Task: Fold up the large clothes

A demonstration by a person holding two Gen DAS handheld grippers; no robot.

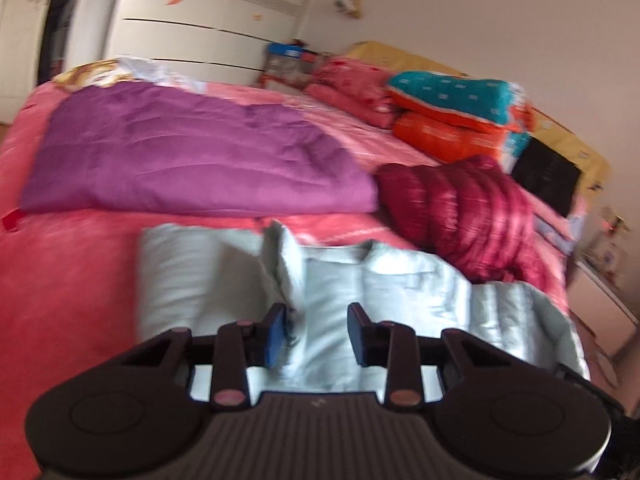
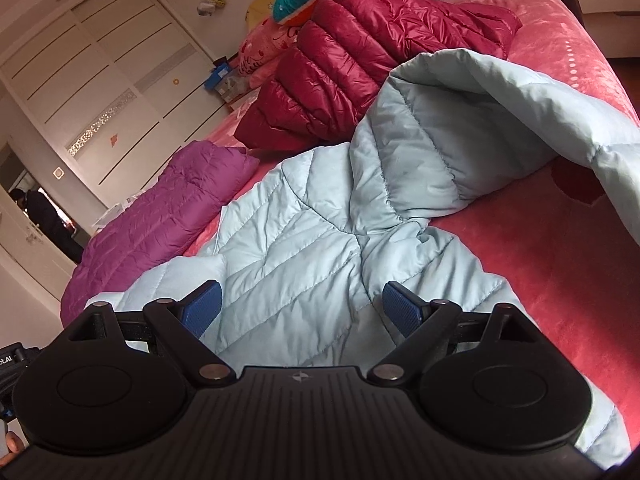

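Right now both tools hang over a pale blue jacket [image 2: 296, 240] spread on a pink bed [image 2: 560, 260], and neither has hold of anything. The left tool [image 1: 316, 334] stands with its fingers parted about halfway, the jacket's cloth showing between them but not pinched; that view is blurred, so whether the pads touch the fabric cannot be told. The right tool [image 2: 302, 310] is spread wide, empty, with the quilted body of the jacket directly ahead of and beneath it.

From the right tool, the jacket's long axis runs forward and away, toward a hood or collar part that rears up ahead and to its right, partly turned over. From the left tool the jacket lies straight ahead and stretches crosswise to both sides. A dark red jacket [image 2: 360, 60] lies beyond the blue one, and a purple jacket [image 1: 180, 152] farther off.

The right tool looks nearer the raised part, so the coming grip likely falls to it.
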